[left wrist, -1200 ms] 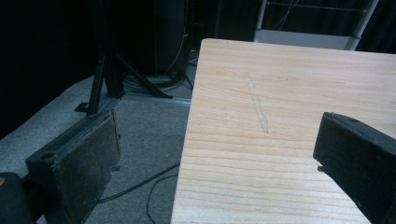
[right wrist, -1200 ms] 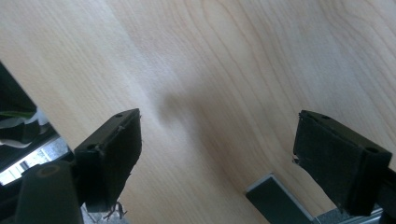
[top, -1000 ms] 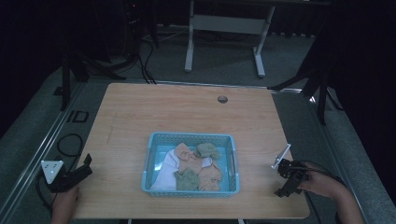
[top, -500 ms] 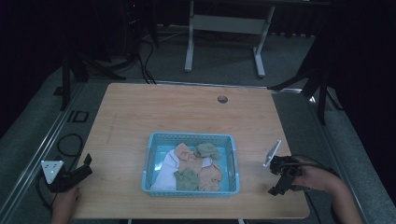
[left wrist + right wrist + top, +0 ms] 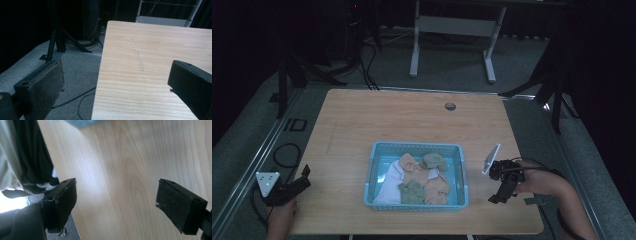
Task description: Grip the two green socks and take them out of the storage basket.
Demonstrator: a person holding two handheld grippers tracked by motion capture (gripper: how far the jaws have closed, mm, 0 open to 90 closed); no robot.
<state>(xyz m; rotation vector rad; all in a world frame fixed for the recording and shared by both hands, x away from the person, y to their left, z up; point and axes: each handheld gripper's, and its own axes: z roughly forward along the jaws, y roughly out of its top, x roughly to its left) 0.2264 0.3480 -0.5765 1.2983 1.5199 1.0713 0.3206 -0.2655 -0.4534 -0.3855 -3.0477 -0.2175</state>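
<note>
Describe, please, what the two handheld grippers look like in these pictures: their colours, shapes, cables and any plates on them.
Both are black two-jaw tools. The left gripper carries a grey three-cornered plate with dark dots, and a dark cable loops on the floor beside it. The right gripper bears a pale plate seen nearly edge-on, with a thin black cable trailing back past the hand. Close up, the fingers are blocky, with flat, rough dark pads.

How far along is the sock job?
Nothing looks done: all socks lie piled in the blue basket. Nothing in hand: left gripper and right gripper are open, empty, apart from the basket. Left: everything, starting with reaching in.
</note>
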